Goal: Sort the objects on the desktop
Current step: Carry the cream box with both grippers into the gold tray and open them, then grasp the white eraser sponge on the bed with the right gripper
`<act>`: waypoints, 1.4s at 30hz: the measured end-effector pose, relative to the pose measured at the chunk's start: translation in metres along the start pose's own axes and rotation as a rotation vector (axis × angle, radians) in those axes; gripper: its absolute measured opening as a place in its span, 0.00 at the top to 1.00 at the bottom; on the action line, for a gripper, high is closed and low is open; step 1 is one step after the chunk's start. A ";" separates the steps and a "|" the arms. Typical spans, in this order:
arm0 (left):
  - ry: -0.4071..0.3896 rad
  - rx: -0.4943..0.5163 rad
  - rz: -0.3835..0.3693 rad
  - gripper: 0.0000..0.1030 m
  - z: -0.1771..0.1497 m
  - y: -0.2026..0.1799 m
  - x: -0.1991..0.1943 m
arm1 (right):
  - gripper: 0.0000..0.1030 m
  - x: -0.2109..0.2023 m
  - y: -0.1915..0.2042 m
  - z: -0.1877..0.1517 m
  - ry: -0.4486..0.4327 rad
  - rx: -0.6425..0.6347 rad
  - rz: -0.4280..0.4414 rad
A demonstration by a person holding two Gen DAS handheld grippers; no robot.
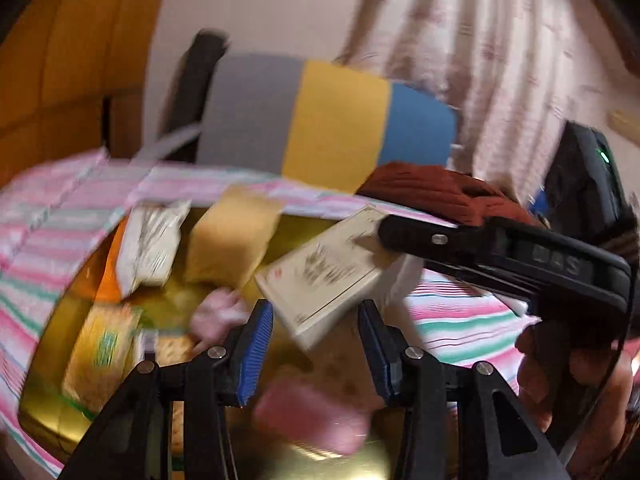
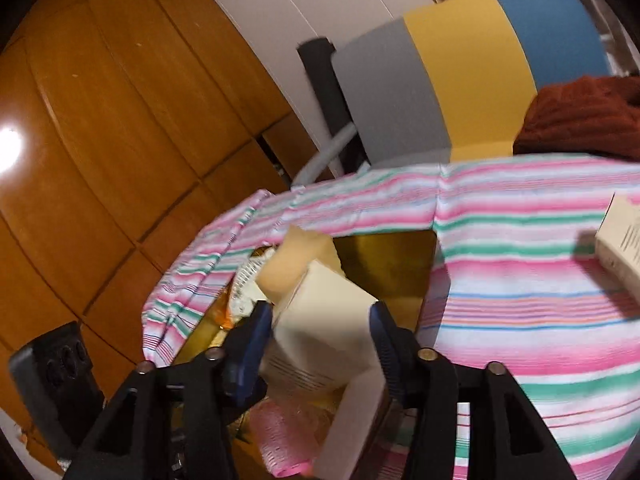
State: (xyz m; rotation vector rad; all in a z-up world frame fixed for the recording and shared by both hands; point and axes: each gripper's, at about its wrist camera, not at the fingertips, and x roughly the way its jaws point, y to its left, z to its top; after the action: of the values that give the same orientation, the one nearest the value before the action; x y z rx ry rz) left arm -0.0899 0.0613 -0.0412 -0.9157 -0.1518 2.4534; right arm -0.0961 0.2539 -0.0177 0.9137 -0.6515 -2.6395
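Cream box (image 2: 320, 320) clamped in right tongs (image 2: 320, 344), left tongs (image 1: 316, 344) apart, second box (image 2: 622, 240) on cloth (image 2: 520, 280).

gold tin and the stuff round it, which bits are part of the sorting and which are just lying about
Part of the job:
- gold tin
- cream box, held in the right claw
- yellow sponge
- pink roller
- second cream box on the cloth

Just lying about:
- striped cloth
- rust-red knit
- grey, yellow and blue chair back
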 end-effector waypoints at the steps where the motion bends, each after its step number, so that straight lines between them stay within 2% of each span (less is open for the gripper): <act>1: 0.006 -0.014 0.001 0.56 -0.003 0.005 0.001 | 0.43 0.000 -0.004 -0.005 -0.003 0.010 0.005; 7: -0.008 0.025 0.012 0.56 -0.012 -0.004 0.000 | 0.42 -0.024 -0.038 -0.027 -0.043 0.107 0.013; 15: 0.033 0.085 -0.005 0.56 -0.021 -0.024 0.009 | 0.40 -0.060 -0.080 -0.050 -0.113 0.206 0.008; 18: 0.033 0.108 -0.003 0.56 -0.023 -0.030 0.006 | 0.40 -0.073 -0.094 -0.059 -0.131 0.217 -0.030; 23: 0.008 0.138 -0.036 0.56 -0.021 -0.047 -0.003 | 0.40 -0.112 -0.124 -0.063 -0.187 0.207 -0.168; 28: -0.029 0.134 -0.129 0.56 -0.010 -0.069 -0.011 | 0.40 -0.151 -0.165 -0.046 -0.245 0.228 -0.378; 30: -0.016 0.138 -0.144 0.55 -0.004 -0.081 -0.007 | 0.40 -0.162 -0.181 -0.038 -0.247 0.227 -0.453; 36: 0.039 0.143 -0.219 0.55 0.005 -0.121 0.012 | 0.32 -0.167 -0.216 -0.016 -0.167 0.191 -0.589; 38: 0.059 0.150 -0.235 0.55 0.006 -0.135 0.021 | 0.25 -0.161 -0.223 -0.007 -0.125 0.153 -0.618; 42: 0.090 0.172 -0.249 0.55 0.002 -0.155 0.032 | 0.24 -0.151 -0.232 0.000 -0.036 0.079 -0.650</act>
State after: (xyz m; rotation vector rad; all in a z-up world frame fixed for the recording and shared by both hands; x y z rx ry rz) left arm -0.0460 0.2111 -0.0164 -0.8741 -0.0199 2.1555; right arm -0.0058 0.5131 -0.0551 1.2799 -0.5331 -3.2132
